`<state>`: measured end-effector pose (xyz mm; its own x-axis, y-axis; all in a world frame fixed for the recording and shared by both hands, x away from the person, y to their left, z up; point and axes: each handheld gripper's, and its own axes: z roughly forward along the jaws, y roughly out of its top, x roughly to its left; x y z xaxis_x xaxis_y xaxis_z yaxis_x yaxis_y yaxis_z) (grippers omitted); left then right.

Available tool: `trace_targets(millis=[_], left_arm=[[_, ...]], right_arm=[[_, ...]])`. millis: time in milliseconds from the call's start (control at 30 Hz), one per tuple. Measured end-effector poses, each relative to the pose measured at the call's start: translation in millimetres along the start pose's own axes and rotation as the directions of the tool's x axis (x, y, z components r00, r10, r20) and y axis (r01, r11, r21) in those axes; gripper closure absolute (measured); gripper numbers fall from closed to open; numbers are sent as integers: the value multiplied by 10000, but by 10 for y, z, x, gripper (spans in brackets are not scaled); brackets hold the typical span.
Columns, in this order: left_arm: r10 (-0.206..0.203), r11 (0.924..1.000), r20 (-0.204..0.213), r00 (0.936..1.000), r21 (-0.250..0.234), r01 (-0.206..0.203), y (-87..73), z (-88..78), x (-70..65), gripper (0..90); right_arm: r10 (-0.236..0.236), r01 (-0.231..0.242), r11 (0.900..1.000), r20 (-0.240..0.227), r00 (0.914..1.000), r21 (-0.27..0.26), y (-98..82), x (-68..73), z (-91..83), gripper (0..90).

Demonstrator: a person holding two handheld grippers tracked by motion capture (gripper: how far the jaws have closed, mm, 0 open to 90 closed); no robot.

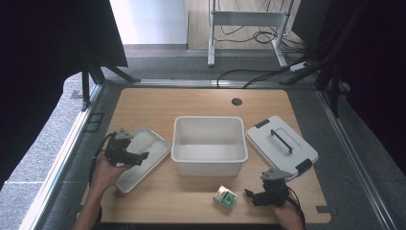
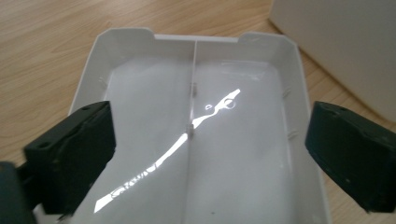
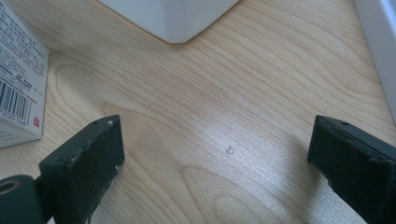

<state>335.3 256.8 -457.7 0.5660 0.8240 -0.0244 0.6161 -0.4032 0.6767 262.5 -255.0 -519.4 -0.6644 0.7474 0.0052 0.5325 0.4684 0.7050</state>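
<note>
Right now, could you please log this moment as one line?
left gripper: open, above shallow white plastic tray | right gripper: open, beside small green-and-white carton | deep white tub: middle

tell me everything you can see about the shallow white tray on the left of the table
The shallow white tray is a rectangular insert of glossy, smooth plastic, with low walls and notched corners. A thin ridge runs down the middle of its floor, which is bare and reflects a bright streak of light. It lies flat on the wooden table, turned at an angle, just left of the deep white bin. The open left gripper hovers over it, jaws apart, pads gripping nothing.
</note>
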Motion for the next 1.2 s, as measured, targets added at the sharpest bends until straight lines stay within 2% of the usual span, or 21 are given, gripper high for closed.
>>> trace_targets(millis=[33, 233, 333, 500, 633, 733, 933, 1000, 1200], left_arm=[[138, 9999, 158, 9998, -4, -138, 2, -8, -28, 0], [814, 9967, 463, 9956, -88, -810, 26, -31, -277, 0], [1103, 9938, 764, 9910, -255, -1087, 24, -27, -418, 0], [1693, 9852, 945, 9810, -427, -1659, 9, -2, -647, 0], [1894, 9815, 1082, 9759, -510, -1848, -17, 65, -786, 0], [2093, 9777, 990, 9728, -411, -2062, -38, 116, -846, 0], [2033, 9788, 1361, 9696, -515, -1980, -94, 184, -922, 0], [2106, 9775, 1503, 9660, -417, -2066, -106, 202, -936, 0], [2234, 9746, 1604, 9614, -245, -2224, -100, 239, -964, 0]], right_arm=[[4, -4, 10000, -7, 10000, -2, 0, 1, 0, 33], [-10, 10, 10000, -12, 10000, 20, 1, -1, -2, 33], [2, -2, 10000, -7, 10000, 2, 0, 0, 0, 33], [-3, 3, 10000, -17, 10000, 11, 1, 0, -1, 33], [-2, 2, 10000, 0, 10000, -2, 0, 0, 0, 33], [-9, 9, 10000, -11, 10000, 14, 0, -1, -1, 33], [-6, 6, 10000, -17, 10000, 16, 1, -1, -1, 33], [-5, 5, 10000, -3, 10000, 5, 0, -1, 0, 33], [32, -32, 10000, 3, 10000, 30, 3, 2, -1, 34]])
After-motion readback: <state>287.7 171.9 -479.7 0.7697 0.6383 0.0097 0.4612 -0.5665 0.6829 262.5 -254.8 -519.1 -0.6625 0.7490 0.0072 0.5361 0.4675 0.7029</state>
